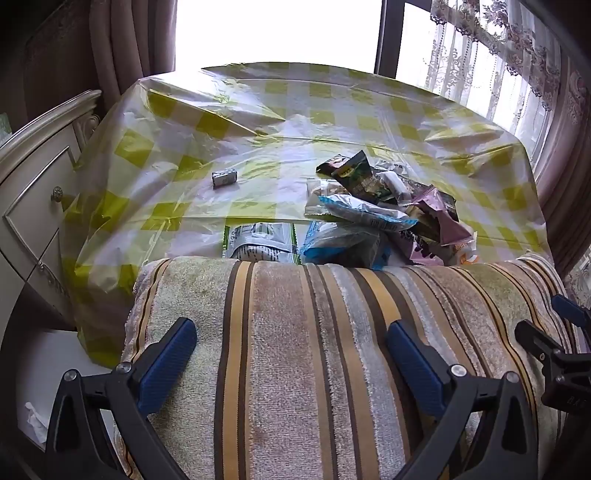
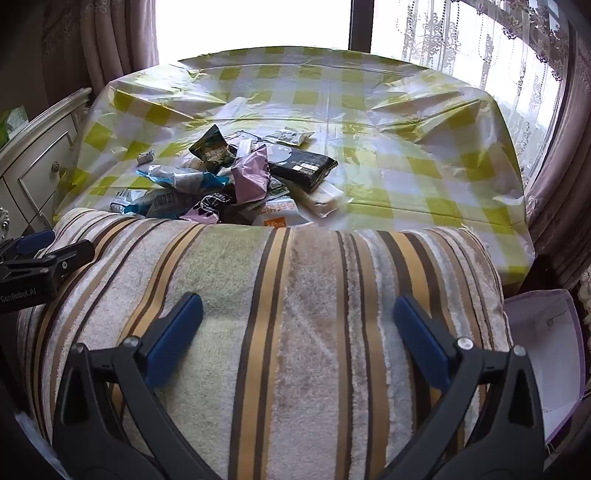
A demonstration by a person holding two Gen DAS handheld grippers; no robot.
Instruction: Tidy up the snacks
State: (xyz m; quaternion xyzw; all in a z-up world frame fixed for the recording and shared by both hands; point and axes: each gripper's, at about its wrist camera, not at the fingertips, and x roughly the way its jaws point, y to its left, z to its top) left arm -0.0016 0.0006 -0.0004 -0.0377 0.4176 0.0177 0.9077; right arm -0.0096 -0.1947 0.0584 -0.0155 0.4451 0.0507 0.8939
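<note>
A heap of snack packets (image 1: 384,206) lies on the table with the yellow-checked plastic cloth (image 1: 332,110); it also shows in the right wrist view (image 2: 236,177). A small silver packet (image 1: 224,178) lies apart to the left, also visible in the right wrist view (image 2: 145,157). A green-edged packet (image 1: 260,242) and a black flat packet (image 2: 303,166) are in the heap. My left gripper (image 1: 291,350) is open and empty over a striped towel (image 1: 332,350). My right gripper (image 2: 297,328) is open and empty over the same towel (image 2: 277,332).
A cream cabinet with drawers (image 1: 33,192) stands left of the table. Curtains and a bright window (image 1: 277,29) are behind. A lilac-rimmed white box (image 2: 546,354) sits at the right, below the table edge. The left gripper's body (image 2: 33,266) shows at the right view's left edge.
</note>
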